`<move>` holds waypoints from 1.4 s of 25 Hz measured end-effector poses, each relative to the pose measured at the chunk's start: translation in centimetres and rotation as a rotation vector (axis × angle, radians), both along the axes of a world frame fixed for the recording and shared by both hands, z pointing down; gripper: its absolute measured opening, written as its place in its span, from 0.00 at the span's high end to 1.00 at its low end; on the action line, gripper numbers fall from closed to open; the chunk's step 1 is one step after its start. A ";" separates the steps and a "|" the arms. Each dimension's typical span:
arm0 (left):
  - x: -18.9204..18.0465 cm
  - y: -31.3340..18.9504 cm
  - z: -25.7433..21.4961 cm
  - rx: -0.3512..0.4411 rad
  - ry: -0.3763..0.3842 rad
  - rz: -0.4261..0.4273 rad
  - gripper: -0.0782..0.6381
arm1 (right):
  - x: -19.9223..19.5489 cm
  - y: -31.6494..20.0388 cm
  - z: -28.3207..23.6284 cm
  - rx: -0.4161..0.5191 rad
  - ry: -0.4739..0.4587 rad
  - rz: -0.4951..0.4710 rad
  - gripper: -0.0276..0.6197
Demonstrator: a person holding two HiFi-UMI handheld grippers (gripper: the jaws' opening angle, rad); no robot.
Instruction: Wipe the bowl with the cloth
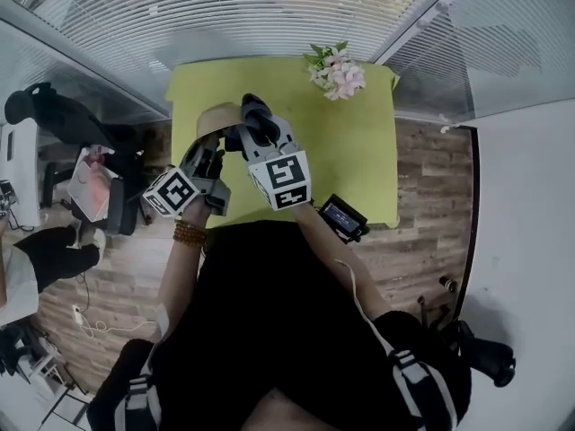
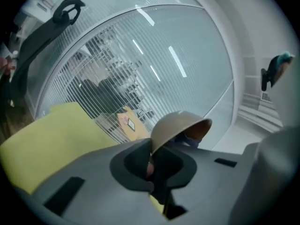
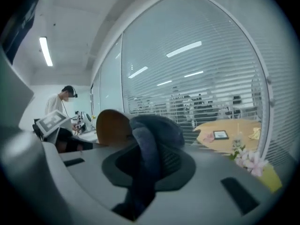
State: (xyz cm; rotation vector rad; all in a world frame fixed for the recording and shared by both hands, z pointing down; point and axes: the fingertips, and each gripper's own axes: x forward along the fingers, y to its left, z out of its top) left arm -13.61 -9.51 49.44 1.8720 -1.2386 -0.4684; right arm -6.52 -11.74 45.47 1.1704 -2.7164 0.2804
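A tan bowl is held up over the left part of the yellow-green table. My left gripper is shut on its rim. In the left gripper view the bowl is tipped on its side, its rim pinched between the jaws of the left gripper. My right gripper is shut on a dark blue-grey cloth that is pressed against the bowl's open side. The cloth bulges out of the right gripper, with the bowl just to its left. A bit of cloth shows inside the bowl.
A bunch of pink flowers lies at the table's far edge. A black device sits at the near right edge. Glass walls with blinds surround the table. A black chair and a seated person are on the left.
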 end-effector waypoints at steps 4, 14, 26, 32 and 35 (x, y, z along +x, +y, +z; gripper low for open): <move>1.3 0.3 0.0 -0.079 0.243 0.059 0.87 | 0.2 -0.2 -0.3 -0.074 -0.120 -0.003 0.87; -0.7 1.2 0.0 -0.052 0.502 0.066 0.86 | -2.9 1.7 1.3 -0.232 -0.205 -0.152 0.86; -6.0 -0.4 2.8 -0.133 0.197 -0.098 0.87 | -2.9 3.0 3.9 -0.301 -0.149 -0.217 0.88; -6.1 0.2 6.4 -0.272 0.092 -0.073 0.87 | 1.8 0.0 3.6 -0.266 -0.227 -0.002 0.88; -4.8 0.9 8.8 -0.348 0.069 -0.030 0.87 | 4.1 -1.3 3.3 -0.232 -0.242 0.111 0.88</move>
